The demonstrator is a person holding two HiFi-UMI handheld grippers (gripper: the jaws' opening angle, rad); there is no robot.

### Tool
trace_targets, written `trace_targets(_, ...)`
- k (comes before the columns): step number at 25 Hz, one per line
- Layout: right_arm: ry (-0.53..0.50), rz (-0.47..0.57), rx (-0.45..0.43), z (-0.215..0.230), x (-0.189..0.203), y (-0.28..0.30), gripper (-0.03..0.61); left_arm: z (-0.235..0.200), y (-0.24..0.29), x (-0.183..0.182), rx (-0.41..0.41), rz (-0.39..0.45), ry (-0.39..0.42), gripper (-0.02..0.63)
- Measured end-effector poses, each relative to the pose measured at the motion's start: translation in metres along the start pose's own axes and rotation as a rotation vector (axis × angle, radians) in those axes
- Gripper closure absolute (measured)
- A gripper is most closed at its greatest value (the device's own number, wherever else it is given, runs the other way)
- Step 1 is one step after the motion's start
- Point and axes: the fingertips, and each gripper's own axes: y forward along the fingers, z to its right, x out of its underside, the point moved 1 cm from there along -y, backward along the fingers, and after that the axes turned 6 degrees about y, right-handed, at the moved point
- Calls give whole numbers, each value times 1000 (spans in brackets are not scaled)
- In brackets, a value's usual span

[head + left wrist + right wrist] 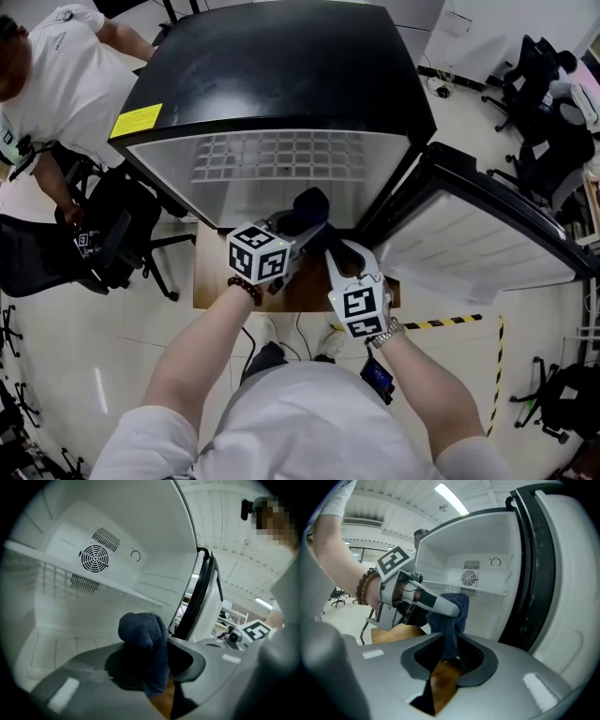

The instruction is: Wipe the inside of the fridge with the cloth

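A dark blue cloth point(309, 208) is bunched in front of the open fridge point(281, 75), a black-topped cabinet with a white inside. My left gripper point(298, 230) is shut on the cloth point(145, 639), which bulges up between its jaws. In the right gripper view the left gripper point(440, 604) clamps the top of the cloth point(450, 616), and the cloth's tail hangs down into the gap of my right gripper point(447, 663). That gripper's jaws stand apart and do not press on the cloth. Both grippers are just outside the fridge mouth, the right gripper point(330, 246) close beside the left.
The fridge door point(487, 234) stands wide open at the right. Inside are a wire shelf point(281, 155) and a round fan vent point(94, 558) on the back wall. A wooden stand point(309, 291) lies under the grippers. A person point(56, 56) sits at the left; office chairs point(544, 112) stand at the right.
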Motion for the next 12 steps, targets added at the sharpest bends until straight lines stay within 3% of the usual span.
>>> trace_targets(5, 40, -4, 24, 8, 1, -13, 500, -20, 19, 2, -133, -56, 101, 499)
trace_targets(12, 82, 20, 38, 14, -6, -30, 554, -44, 45, 5, -258, -72, 153, 499)
